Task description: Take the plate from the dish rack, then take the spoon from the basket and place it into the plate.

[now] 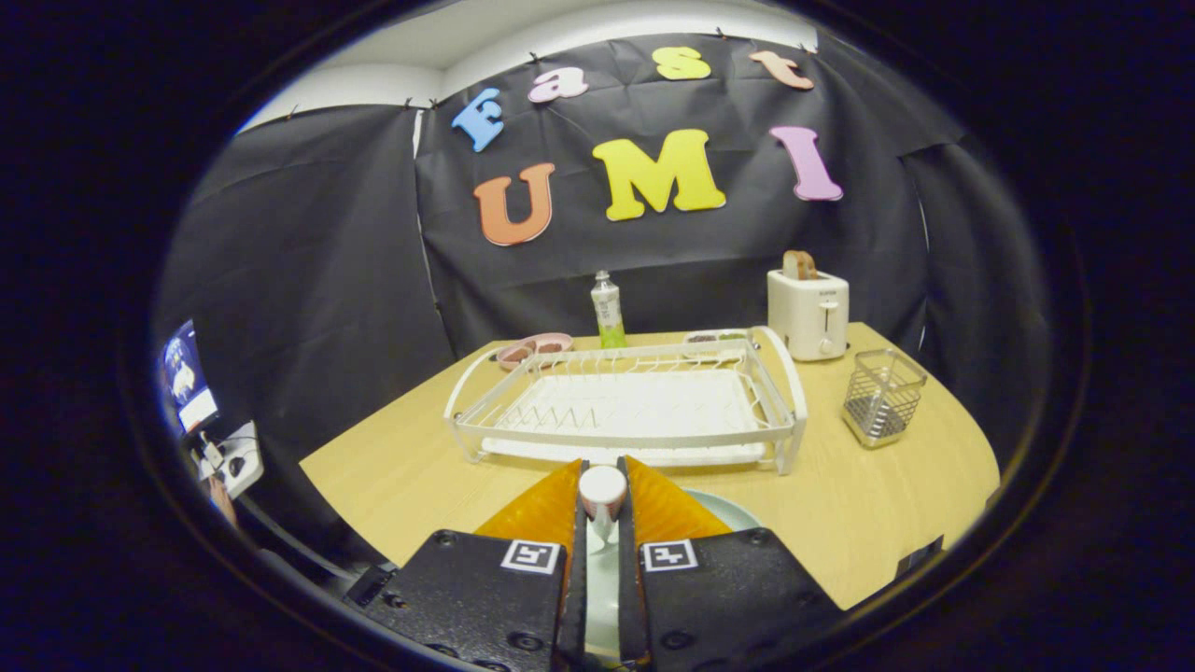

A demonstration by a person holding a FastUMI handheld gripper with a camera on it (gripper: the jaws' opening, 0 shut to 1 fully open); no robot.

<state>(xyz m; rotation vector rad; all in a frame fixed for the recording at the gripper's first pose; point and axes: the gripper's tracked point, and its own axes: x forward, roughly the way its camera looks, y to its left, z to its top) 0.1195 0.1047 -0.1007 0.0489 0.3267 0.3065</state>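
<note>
We see the tool clenched on the spoon, both orange fingers pressing it, directly above the plate on the table. Just ahead sits the dish rack; beyond, rightward, the basket.

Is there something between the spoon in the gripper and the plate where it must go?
Nothing visible. The gripper is shut on the spoon, and the plate lies directly beneath the fingers, in front of the dish rack.
</note>
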